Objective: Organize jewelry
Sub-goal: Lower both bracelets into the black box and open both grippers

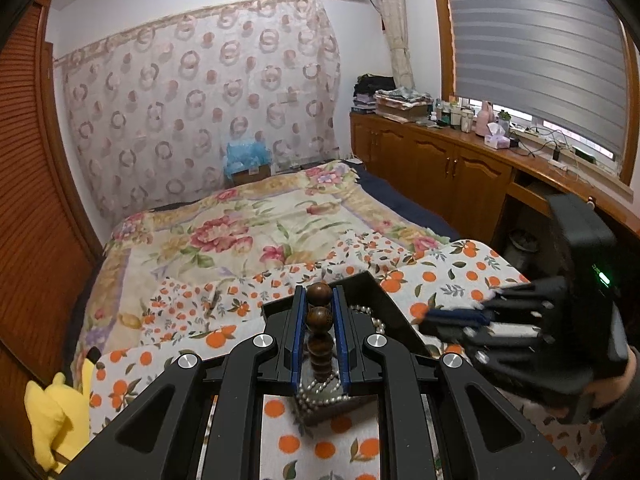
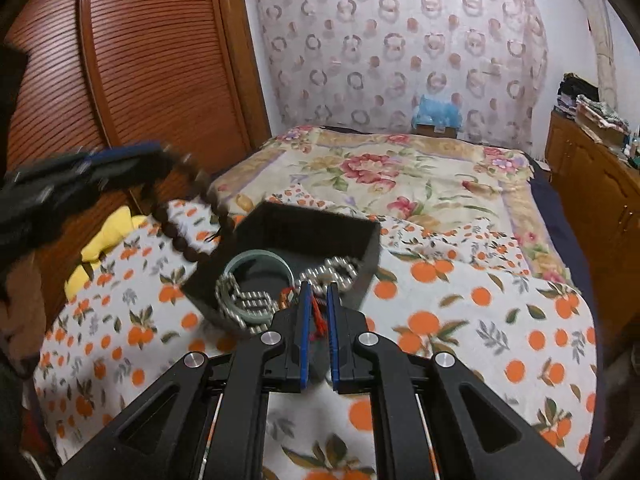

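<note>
A string of brown wooden beads (image 1: 320,322) is hanging clamped between the left gripper (image 1: 319,300) pads, lifted above the black box (image 2: 320,236) – which is holding a pale green bangle (image 2: 260,276) and pearl strands (image 2: 248,300). The right gripper (image 2: 317,304) is pinching a red cord (image 2: 317,316) over the box, all sitting on an orange-print quilt (image 2: 460,320).

A home bedroom: bed (image 1: 240,232), wooden wardrobe (image 2: 152,60), curtained wall.
</note>
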A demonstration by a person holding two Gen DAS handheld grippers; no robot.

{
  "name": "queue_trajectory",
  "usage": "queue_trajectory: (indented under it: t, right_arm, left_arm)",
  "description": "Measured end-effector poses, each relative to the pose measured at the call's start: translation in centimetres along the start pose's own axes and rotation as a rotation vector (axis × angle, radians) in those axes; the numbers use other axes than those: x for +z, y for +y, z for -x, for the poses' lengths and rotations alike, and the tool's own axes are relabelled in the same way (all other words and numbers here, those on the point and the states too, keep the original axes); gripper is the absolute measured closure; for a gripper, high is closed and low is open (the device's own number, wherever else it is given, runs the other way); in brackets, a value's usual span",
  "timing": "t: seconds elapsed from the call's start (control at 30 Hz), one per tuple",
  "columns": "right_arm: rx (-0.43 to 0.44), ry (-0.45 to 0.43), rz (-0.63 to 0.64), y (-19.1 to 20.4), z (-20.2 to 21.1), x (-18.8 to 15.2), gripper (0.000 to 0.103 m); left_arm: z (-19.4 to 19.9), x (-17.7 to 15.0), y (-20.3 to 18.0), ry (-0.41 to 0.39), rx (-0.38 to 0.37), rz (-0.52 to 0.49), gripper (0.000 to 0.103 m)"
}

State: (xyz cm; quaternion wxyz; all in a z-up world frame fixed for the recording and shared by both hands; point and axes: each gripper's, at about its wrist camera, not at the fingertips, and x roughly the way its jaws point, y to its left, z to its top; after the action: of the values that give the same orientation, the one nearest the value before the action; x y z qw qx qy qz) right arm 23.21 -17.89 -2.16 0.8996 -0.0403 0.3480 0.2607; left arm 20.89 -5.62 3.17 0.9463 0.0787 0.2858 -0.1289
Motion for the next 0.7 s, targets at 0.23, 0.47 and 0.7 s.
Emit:
queue_trajectory:
  t: [0.23,0.47,0.7]
  right_arm:
    - [0.002,-0.005,-0.001,-0.7,1.8,-2.4,0.094]
    - [0.008,-0.001,-0.009,-0.9,2.2,-3.6,0.094]
    - [0.003,0.008,-0.007,-0.4,3.0,-4.9,0.094]
  left_arm:
    - [-3.5,-0.3,-0.2,0.044,0.011,0.034,0.091]
    - [-4.2,-0.8,-0.6,0.068,-0.009,0.038,0.091]
    - [-2.6,-1.9,-0.4,0.063,-0.019,0.046,0.091]
